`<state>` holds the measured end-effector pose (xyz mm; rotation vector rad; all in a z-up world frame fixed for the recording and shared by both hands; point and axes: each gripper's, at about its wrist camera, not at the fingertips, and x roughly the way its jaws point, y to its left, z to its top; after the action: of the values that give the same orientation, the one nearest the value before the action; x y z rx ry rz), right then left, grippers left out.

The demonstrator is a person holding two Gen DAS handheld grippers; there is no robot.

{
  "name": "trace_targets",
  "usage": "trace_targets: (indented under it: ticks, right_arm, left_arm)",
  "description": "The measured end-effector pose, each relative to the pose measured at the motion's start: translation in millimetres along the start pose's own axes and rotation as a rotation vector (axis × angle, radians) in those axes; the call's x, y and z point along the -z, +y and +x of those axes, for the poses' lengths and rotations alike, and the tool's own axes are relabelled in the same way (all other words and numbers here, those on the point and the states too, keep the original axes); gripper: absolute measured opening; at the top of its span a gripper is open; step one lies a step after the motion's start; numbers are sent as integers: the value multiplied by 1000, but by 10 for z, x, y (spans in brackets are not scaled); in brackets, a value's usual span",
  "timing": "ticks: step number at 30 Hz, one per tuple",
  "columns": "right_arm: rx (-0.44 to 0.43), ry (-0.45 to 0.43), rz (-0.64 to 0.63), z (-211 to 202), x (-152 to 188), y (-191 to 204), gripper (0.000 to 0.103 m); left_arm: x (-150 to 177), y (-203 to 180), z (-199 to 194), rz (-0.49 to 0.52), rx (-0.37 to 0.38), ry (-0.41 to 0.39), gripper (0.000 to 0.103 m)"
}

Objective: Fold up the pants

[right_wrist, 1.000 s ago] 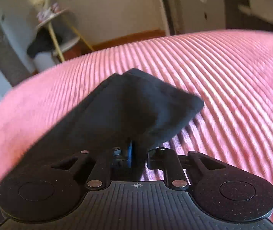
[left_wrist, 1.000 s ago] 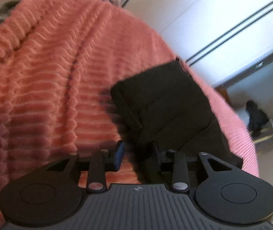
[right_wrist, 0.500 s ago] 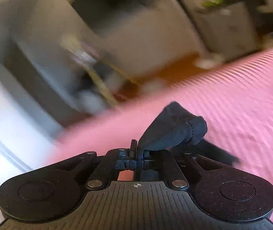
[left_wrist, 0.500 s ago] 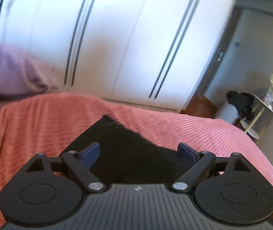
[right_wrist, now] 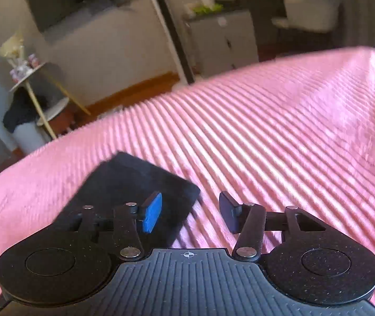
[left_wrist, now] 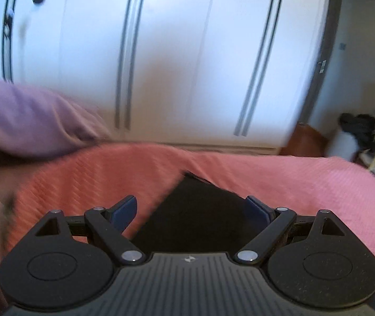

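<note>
Both my jaws empty: left gripper [left_wrist: 191,212] spread wide above folded black pants [left_wrist: 195,218], pads clear of cloth; right gripper [right_wrist: 190,212] opening, nothing between pads, ribbed cover showing in gap. Pants [right_wrist: 134,187] lie flat as compact folded rectangle on pink ribbed bedspread [right_wrist: 279,137], below my right gripper's left pad. Beyond bed edge: purple pillow [left_wrist: 29,118], white wardrobe doors [left_wrist: 174,52], round side table [right_wrist: 29,79].

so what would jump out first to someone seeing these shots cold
The pink ribbed blanket fills the bed, with folded black pants lying flat on it near both tools. Behind the bed in the left view stands a white wardrobe, and a purple pillow sits at left.
</note>
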<state>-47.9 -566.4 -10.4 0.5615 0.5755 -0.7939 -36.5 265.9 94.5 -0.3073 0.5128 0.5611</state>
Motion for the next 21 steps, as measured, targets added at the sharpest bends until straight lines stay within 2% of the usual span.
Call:
trace_targets:
  ticks: [2,4,5,7,10,12,16,18,21]
  right_arm:
    - [-84,-27,-98,-132,-16,319,56]
    - [-211,10,-185,-166,17,695,57]
    - [-289,48,-228,-170,66,911,57]
    - [-452,142,-320,-179,261,1435,58]
    - [-678,319,-466,-210,748,2313,58]
    - [-783,433,-530,-246,1128,2890,57]
    - [-914,554,-630,-310,1725,3897,55]
    - [-941,595,-684,-381,2020,4306,55]
    - [-941,643,-737,-306,2361,4822,55]
  left_arm:
    - [-132,61,-14,80,-86,-33,89]
    - [-228,80,-18,179,-171,-54,91]
    - [-248,81,-13,216,-184,-48,99]
    - [-223,65,1,238,-141,-10,99]
    - [13,-54,76,121,4,67,99]
    - [235,-247,146,78,61,102,99]
    - [710,-690,270,-35,80,86,99]
    - [881,-845,346,-103,103,99,99]
    - [985,-976,487,-100,94,148,99]
